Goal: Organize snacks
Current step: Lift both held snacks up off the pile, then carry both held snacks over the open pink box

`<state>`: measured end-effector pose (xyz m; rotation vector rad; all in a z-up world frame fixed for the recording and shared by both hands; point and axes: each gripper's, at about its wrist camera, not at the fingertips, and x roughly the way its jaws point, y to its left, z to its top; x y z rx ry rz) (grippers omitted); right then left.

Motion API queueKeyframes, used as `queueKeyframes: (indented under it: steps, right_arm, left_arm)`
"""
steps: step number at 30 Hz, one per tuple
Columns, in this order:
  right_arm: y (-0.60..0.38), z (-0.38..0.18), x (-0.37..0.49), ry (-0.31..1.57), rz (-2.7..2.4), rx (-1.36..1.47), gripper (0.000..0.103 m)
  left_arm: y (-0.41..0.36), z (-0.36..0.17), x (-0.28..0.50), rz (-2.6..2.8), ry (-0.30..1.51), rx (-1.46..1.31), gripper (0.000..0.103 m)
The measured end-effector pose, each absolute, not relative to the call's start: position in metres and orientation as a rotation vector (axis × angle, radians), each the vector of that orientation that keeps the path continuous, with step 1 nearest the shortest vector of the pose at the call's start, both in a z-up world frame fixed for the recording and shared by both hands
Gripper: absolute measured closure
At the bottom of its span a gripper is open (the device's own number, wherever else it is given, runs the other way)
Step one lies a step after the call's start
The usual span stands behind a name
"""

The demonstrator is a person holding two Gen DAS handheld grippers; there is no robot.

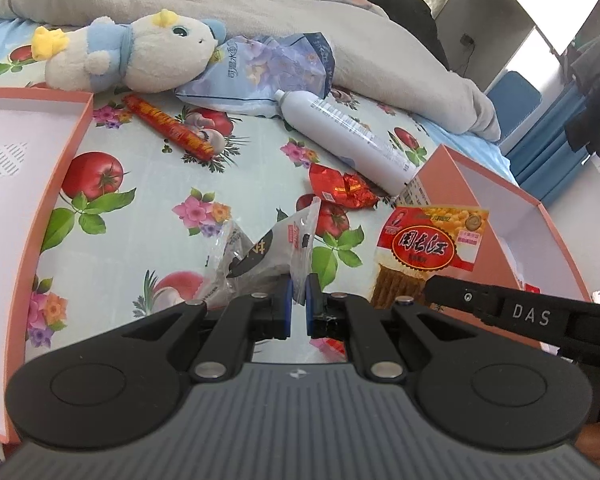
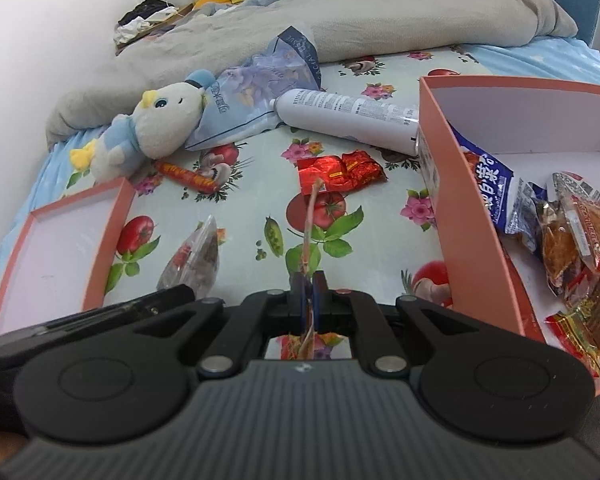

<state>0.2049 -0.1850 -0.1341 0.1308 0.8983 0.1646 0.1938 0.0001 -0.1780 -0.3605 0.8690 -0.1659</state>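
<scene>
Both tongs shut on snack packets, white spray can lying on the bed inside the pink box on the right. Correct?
Not quite. The white spray can lies outside the pink box, its end against the outer wall, as the right wrist view shows. Both tongs, left and right, are shut on snack packets.

a clear packet of dark snack (image 1: 268, 256) stands tilted at lower centre, pinched at its edge. a red-and-yellow stick snack pack (image 1: 428, 248) hangs at right. a crumpled red wrapper (image 1: 340, 188) and orange sausage stick (image 1: 168, 130) lie on the bed. the pink box (image 2: 460, 216), right of frame, holds several packets.
</scene>
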Motion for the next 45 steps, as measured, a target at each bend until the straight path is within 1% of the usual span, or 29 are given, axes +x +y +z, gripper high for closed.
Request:
queueKeyframes:
  steps: [9, 25, 37, 41, 45]
  right_arm:
    - [-0.192, -0.111, 0.209, 0.874, 0.165, 0.128, 0.097]
    - [-0.228, -0.038, 0.215, 0.726, 0.141, 0.141, 0.097]
    - [-0.284, 0.018, 0.214, 0.584, 0.043, 0.168, 0.097]
    - [-0.303, 0.023, 0.214, 0.569, 0.010, 0.168, 0.097]
    - [-0.325, 0.016, 0.214, 0.585, -0.027, 0.170, 0.096]
  left_arm:
    - [-0.005, -0.158, 0.199, -0.166, 0.849, -0.375, 0.096]
    - [-0.051, -0.069, 0.223, -0.256, 0.711, -0.304, 0.095]
    - [-0.116, -0.008, 0.242, -0.390, 0.620, -0.246, 0.095]
    - [-0.147, 0.003, 0.250, -0.443, 0.612, -0.227, 0.095]
    - [-0.177, 0.001, 0.258, -0.487, 0.630, -0.213, 0.095]
